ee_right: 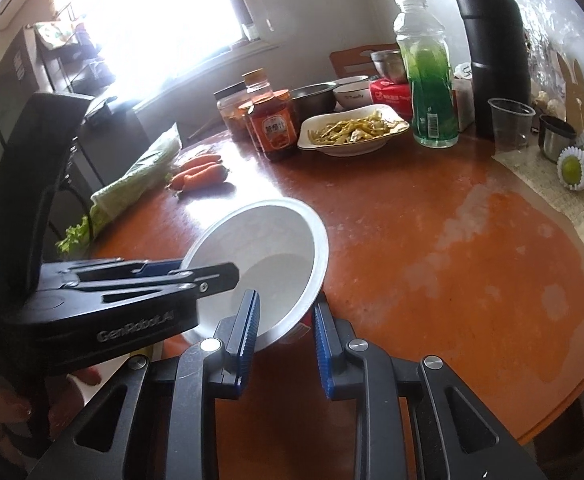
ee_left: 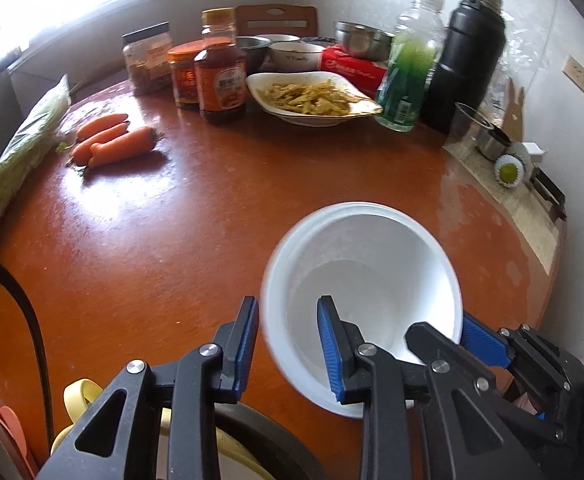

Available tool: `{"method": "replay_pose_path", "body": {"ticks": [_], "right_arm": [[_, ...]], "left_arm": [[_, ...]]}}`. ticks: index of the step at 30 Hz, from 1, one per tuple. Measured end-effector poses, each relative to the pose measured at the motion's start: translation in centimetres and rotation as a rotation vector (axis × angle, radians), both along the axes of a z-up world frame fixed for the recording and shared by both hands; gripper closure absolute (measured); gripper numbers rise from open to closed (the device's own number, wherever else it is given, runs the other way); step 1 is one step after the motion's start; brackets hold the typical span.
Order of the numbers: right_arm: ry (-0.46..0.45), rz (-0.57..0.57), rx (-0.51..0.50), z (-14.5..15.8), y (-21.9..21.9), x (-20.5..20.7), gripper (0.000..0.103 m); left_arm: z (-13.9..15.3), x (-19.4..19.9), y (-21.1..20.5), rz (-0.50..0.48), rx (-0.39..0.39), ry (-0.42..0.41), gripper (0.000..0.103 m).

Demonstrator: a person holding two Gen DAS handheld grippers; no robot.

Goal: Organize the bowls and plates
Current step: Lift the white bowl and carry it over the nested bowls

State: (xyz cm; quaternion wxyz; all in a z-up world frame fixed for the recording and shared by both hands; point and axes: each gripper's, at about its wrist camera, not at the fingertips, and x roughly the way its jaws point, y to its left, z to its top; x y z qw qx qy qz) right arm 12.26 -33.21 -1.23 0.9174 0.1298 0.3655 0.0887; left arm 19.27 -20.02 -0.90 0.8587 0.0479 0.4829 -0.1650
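Now, in my left wrist view, the left gripper point(ee_left: 287, 344) straddles the smooth white bowl's point(ee_left: 362, 280) rim at lower centre, over the glossy round orange table point(ee_left: 179, 216). In my right view, the right gripper point(ee_right: 285, 344) likewise brackets that rim; I cannot tell whether either pinches.

White bowl's point(ee_right: 267, 240) near rim hides behind both tools.

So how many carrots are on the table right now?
3, lying together in a cluster at the left side of the table, beside the bagged greens: carrots. More could be hidden behind them.
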Motion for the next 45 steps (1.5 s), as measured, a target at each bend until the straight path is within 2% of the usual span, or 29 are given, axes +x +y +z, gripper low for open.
{"method": "replay_pose_path", "body": {"ticks": [3, 9, 13, 16, 19, 32, 45], "right_arm": [[0.014, -0.012, 0.003, -0.6, -0.2, 0.3, 0.076], [0.013, 0.002, 0.0, -0.9, 0.3, 0.3, 0.076], [0.004, 0.01, -0.012, -0.4, 0.8, 0.3, 0.076], [-0.023, -0.005, -0.052, 0.6, 1.0, 0.1, 0.076], [-0.047, -0.001, -0.034, 1.5, 0.9, -0.3, 0.076], [-0.139, 0.029, -0.074, 6.0, 3.5, -2.7, 0.076], [-0.198, 0.09, -0.098, 8.8, 7.7, -5.5, 0.076]], "left_arm": [[-0.1, 0.1, 0.1, -0.001, 0.015, -0.001, 0.072], [-0.4, 0.6, 0.2, -0.016, -0.009, 0.025, 0.07], [-0.4, 0.3, -0.1, -0.036, -0.024, 0.038, 0.075], [0.1, 0.3, 0.4, -0.039, -0.082, 0.05, 0.075], [1.1, -0.2, 0.9, -0.039, -0.115, 0.029, 0.075], [7.2, -4.9, 4.1, -0.031, -0.162, -0.122, 0.075], [9.5, -8.4, 8.5, 0.012, -0.176, -0.19, 0.075]]}}
